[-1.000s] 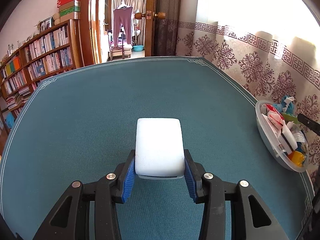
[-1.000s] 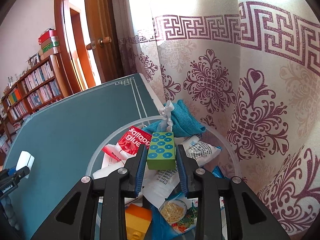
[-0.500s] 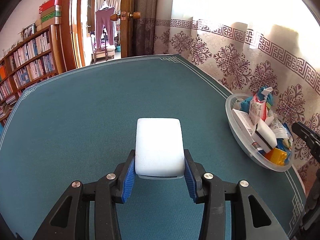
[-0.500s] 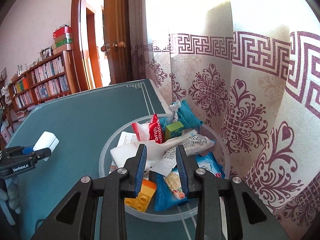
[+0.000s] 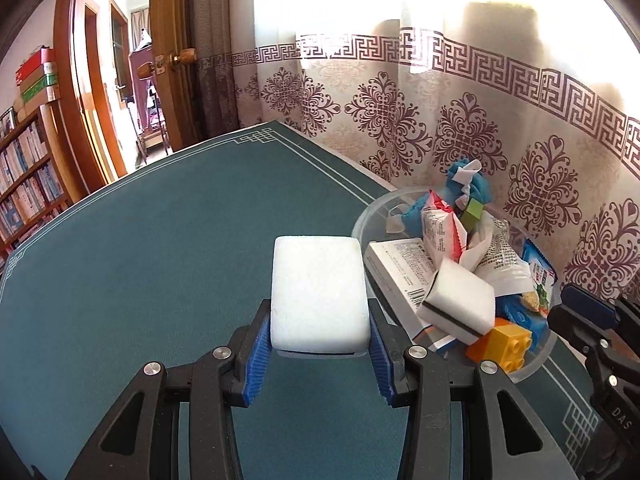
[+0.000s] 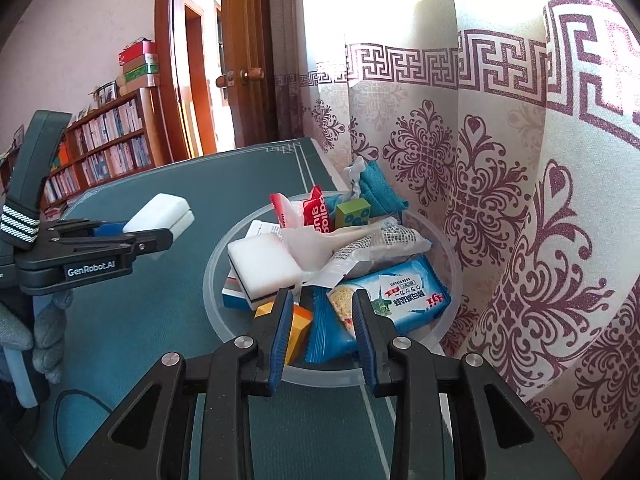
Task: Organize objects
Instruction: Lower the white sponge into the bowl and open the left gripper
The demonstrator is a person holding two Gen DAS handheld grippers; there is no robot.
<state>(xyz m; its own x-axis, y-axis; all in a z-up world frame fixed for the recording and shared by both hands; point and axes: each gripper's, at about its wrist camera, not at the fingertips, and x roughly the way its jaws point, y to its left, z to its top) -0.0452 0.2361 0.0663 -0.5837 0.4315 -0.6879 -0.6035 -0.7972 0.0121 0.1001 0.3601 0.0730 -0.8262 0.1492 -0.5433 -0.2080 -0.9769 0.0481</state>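
My left gripper (image 5: 318,354) is shut on a white rectangular block (image 5: 318,294) and holds it above the teal table, just left of the clear plastic bowl (image 5: 536,362). It also shows in the right wrist view (image 6: 160,228) with the white block (image 6: 160,210). My right gripper (image 6: 322,340) is open and empty, just in front of the bowl's near rim (image 6: 320,376). The bowl holds a green dotted cube (image 6: 352,214), a white sponge (image 6: 264,266), an orange toy brick (image 5: 502,344), snack packets and a blue cloth.
The teal table (image 5: 160,260) reaches left and far. A patterned curtain (image 6: 500,200) hangs right behind the bowl. A bookshelf (image 6: 100,144) and an open wooden door (image 5: 168,80) stand beyond the table. A black cable (image 6: 68,404) lies near the front left.
The right gripper let go of the green dotted cube into the bowl and drew back, open. The left gripper carried the white block to the right, close beside the bowl.
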